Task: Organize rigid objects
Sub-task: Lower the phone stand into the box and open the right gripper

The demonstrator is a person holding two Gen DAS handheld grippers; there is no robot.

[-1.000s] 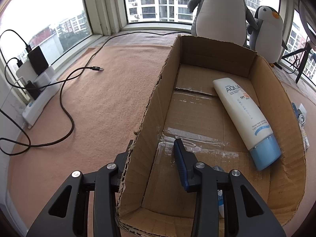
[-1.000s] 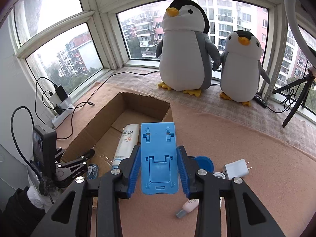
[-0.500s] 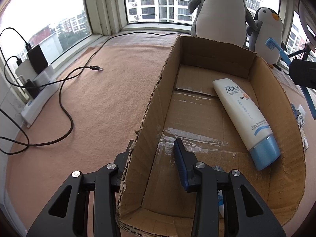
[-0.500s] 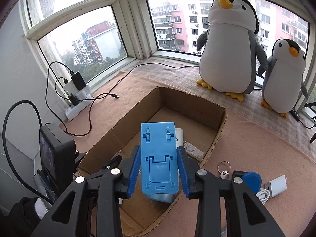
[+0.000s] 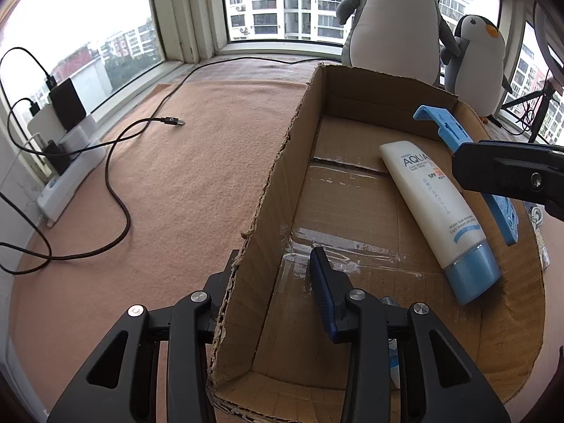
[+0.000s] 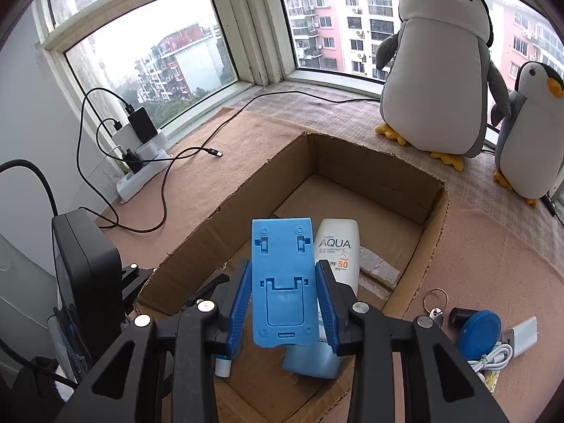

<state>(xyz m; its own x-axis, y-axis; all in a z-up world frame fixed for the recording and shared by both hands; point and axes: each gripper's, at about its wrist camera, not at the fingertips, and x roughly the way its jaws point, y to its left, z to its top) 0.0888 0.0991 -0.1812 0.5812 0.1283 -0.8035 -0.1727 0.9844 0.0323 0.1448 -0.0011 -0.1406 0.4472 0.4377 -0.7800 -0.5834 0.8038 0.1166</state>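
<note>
Window-ledge carpet setup: right gripper (image 6: 283,303) is clamping the blue phone stand (image 6: 282,282) right above the cardboard box (image 6: 428,243), long axis along the sunscreen tube (image 6: 338,246). Left gripper (image 5: 262,292) straddles the box's wall.

Blue plastic phone stand (image 6: 282,282): flat, folded, held above the cardboard box (image 6: 373,169). Box: open-topped, torn rim, taped floor. White sunscreen tube (image 5: 433,208), pale blue cap, "AQUA" printed: laid flat inside the box, cap toward the near end.
</note>
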